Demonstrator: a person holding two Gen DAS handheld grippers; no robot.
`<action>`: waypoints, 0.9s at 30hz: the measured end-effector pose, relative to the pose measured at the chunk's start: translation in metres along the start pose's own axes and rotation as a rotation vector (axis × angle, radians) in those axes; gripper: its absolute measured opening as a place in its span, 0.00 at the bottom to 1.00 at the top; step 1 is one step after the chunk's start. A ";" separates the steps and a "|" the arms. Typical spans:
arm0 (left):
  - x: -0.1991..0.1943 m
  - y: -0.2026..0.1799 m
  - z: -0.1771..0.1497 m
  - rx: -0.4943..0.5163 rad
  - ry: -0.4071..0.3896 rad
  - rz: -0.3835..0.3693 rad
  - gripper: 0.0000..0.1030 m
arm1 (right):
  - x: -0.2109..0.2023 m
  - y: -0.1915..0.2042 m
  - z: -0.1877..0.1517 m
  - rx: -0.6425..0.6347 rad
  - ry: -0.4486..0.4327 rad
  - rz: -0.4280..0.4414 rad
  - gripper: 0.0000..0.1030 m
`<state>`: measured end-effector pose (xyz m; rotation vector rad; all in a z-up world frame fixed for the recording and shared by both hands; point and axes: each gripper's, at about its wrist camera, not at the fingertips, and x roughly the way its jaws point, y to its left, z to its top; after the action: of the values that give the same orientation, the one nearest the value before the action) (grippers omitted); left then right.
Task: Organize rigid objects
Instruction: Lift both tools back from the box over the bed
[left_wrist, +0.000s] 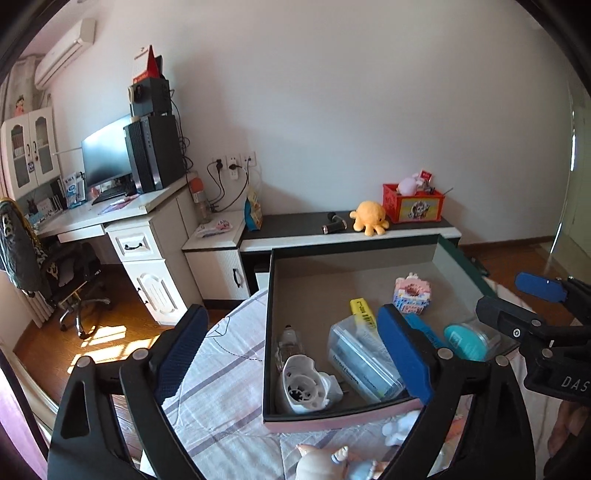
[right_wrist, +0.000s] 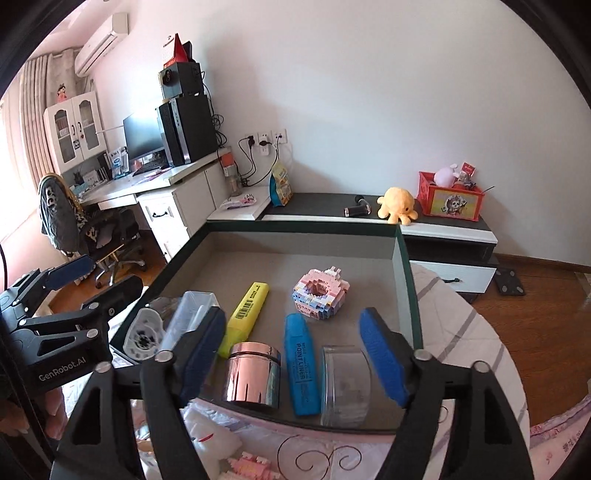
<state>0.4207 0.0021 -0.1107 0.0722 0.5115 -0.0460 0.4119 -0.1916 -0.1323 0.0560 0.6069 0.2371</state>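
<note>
A shallow dark-rimmed box (left_wrist: 269, 332) (right_wrist: 404, 280) lies on the bed. Inside are a yellow highlighter (right_wrist: 248, 317), a blue highlighter (right_wrist: 301, 365), a pastel brick donut (right_wrist: 320, 295), a rose-gold tin (right_wrist: 253, 376), a clear round container (right_wrist: 345, 384), a clear plastic case (left_wrist: 364, 362) and a white plug-in device (left_wrist: 306, 384). My left gripper (left_wrist: 295, 332) hangs open over the box's left wall, one finger outside it. My right gripper (right_wrist: 291, 328) is open above the near edge; the tin, blue highlighter and round container show between its fingers, untouched.
The bed has a striped sheet (left_wrist: 221, 387). Soft toys and a doll (left_wrist: 332, 461) lie in front of the box. Beyond it, a low cabinet (right_wrist: 443, 230) carries an orange plush octopus (right_wrist: 399, 201) and a red crate (right_wrist: 450, 199). A desk and chair stand at left.
</note>
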 end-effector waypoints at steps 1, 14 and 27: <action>-0.014 0.003 0.001 -0.015 -0.017 -0.002 1.00 | -0.013 0.003 0.002 0.000 -0.020 0.003 0.80; -0.212 0.006 -0.039 -0.051 -0.251 0.008 1.00 | -0.188 0.072 -0.042 -0.064 -0.279 -0.081 1.00; -0.313 -0.003 -0.081 -0.034 -0.343 0.043 1.00 | -0.290 0.100 -0.090 -0.058 -0.383 -0.157 1.00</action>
<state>0.1085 0.0136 -0.0282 0.0407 0.1672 -0.0071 0.1092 -0.1651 -0.0326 -0.0028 0.2216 0.0876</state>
